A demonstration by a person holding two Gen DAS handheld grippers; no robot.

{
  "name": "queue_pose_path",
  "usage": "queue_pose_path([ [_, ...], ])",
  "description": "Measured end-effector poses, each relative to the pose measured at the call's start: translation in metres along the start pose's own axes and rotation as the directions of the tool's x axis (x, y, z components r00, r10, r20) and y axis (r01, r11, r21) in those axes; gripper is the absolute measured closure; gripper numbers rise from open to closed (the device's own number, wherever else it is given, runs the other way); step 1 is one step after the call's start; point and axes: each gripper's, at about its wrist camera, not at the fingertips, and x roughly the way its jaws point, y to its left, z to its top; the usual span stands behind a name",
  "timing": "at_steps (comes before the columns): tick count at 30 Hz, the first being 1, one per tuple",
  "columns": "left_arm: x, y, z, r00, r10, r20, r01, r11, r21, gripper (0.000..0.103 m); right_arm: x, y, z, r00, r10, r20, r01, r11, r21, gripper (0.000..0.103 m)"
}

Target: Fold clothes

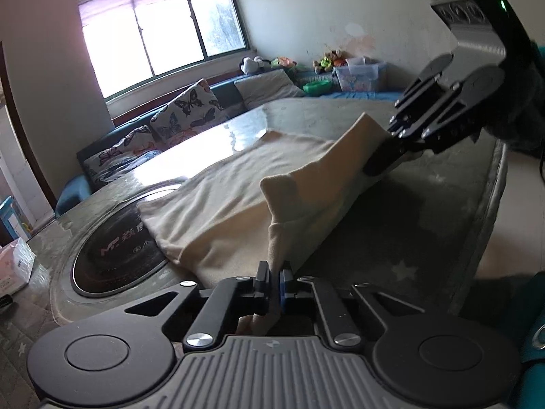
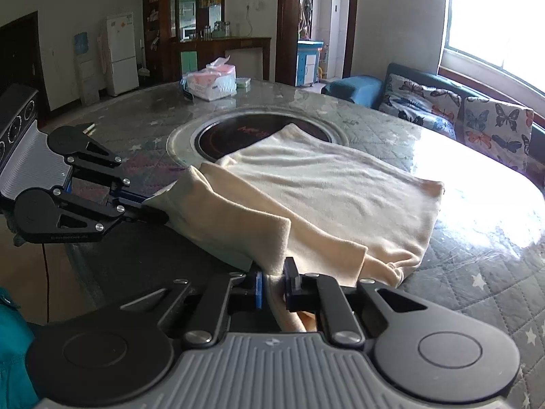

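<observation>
Both hand-held grippers, left point(image 1: 275, 281) and right point(image 2: 272, 284), pinch the cream garment's point(image 2: 327, 184) near edge, lifted off the bench point(image 2: 477, 266) for folding away.

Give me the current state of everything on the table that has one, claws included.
Left claw: shut on the cream garment's near edge.
Right claw: shut on the same edge, further along.
Cream garment: near edge lifted off the table, far part lying flat, one corner over the cooktop.
Built-in cooktop: dark, partly covered.
Tissue pack: open, tissue sticking out.
Table: covered by a quilted cloth under clear sheeting.
</observation>
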Motion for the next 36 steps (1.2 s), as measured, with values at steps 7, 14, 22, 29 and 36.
queue_pose_path([
  [7,-0.038,-0.008,0.012,0.997,-0.066,0.038,0.067,0.997,-0.033,0.098,-0.039,0.008,-0.002,0.999,0.013,0.029,-0.012,1.0,-0.022,0.093],
  [14,-0.086,-0.033,0.016,0.984,-0.17,0.051,0.173,0.984,-0.05,0.098,-0.1,0.031,-0.015,0.999,0.04,0.015,-0.04,0.998,-0.039,0.093],
  [22,-0.081,-0.023,0.031,0.988,-0.123,0.091,0.128,0.991,-0.051,0.098,-0.114,0.04,-0.009,0.999,0.027,0.018,-0.026,0.998,-0.052,0.094],
  [29,-0.032,0.011,0.056,0.994,-0.051,0.098,0.061,0.993,-0.1,0.098,-0.079,0.001,0.028,1.0,0.012,0.029,-0.012,1.0,0.003,0.094],
  [36,0.042,0.051,0.065,1.0,0.025,0.009,-0.023,0.983,-0.183,0.098,-0.015,-0.042,0.069,1.0,0.002,-0.01,-0.002,1.0,-0.018,0.094],
])
